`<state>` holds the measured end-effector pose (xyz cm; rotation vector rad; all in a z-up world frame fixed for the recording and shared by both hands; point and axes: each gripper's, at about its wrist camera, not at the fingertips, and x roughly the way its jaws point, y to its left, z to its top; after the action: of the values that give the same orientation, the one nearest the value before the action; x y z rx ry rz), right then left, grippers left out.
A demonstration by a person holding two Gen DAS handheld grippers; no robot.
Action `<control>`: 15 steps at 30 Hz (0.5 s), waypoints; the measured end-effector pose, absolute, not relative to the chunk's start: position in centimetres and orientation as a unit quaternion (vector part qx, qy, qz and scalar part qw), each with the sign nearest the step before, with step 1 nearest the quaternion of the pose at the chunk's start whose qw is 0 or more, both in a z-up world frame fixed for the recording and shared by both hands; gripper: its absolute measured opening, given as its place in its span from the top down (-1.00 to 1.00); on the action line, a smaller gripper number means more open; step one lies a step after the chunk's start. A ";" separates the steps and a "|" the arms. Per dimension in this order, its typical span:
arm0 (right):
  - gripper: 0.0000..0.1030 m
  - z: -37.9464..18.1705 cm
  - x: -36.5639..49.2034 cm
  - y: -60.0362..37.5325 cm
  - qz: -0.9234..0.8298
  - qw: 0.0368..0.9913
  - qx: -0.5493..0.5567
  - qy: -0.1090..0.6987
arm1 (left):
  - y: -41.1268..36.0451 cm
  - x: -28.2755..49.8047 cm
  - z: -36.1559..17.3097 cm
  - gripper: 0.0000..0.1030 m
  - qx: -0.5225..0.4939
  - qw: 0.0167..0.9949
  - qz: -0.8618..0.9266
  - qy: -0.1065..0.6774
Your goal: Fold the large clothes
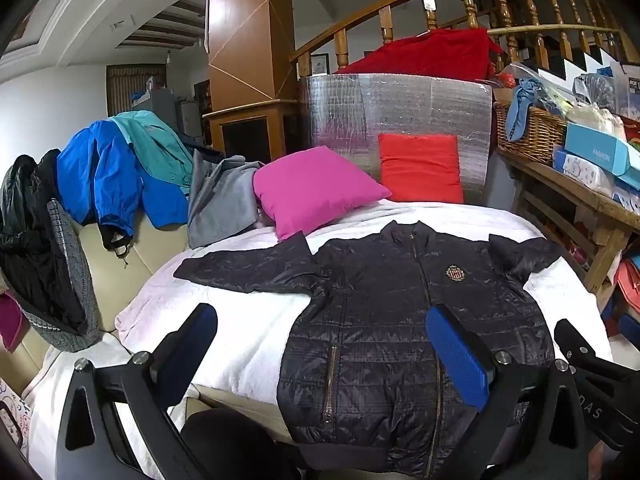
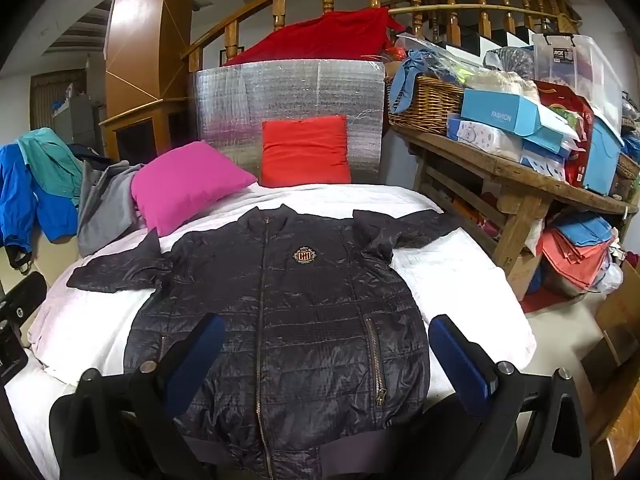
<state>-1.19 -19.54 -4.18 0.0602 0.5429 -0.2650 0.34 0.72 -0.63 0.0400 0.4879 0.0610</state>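
left gripper (image 1: 320, 344): wide, empty | right gripper (image 2: 324, 354): wide, empty | jacket (image 2: 280, 300): flat, front-up, just ahead-below both; collar-to-hem axis runs away; left sleeve (image 1: 244, 266) nearer left gripper

Both tools match: the left gripper (image 1: 322, 350) and right gripper (image 2: 326, 360) have black angular frames, silver round bolts and ribbed blue pads (image 1: 456, 354) (lower frame corners).
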 end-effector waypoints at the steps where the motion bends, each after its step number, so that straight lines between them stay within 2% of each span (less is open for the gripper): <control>1: -1.00 -4.2 -1.2 -19.5 -0.130 0.954 0.030 0.267 | 0.7 0.3 -0.6 -1.00 0.020 0.970 0.031 0.240; 15: -1.00 -4.2 -1.0 -19.6 -0.129 0.954 0.029 0.268 | 0.8 0.4 -0.9 -1.00 0.020 0.969 0.034 0.242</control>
<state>-1.04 -19.60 -4.22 0.0597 0.5433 -0.2616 0.38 0.82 -0.92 0.0403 0.4899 0.0690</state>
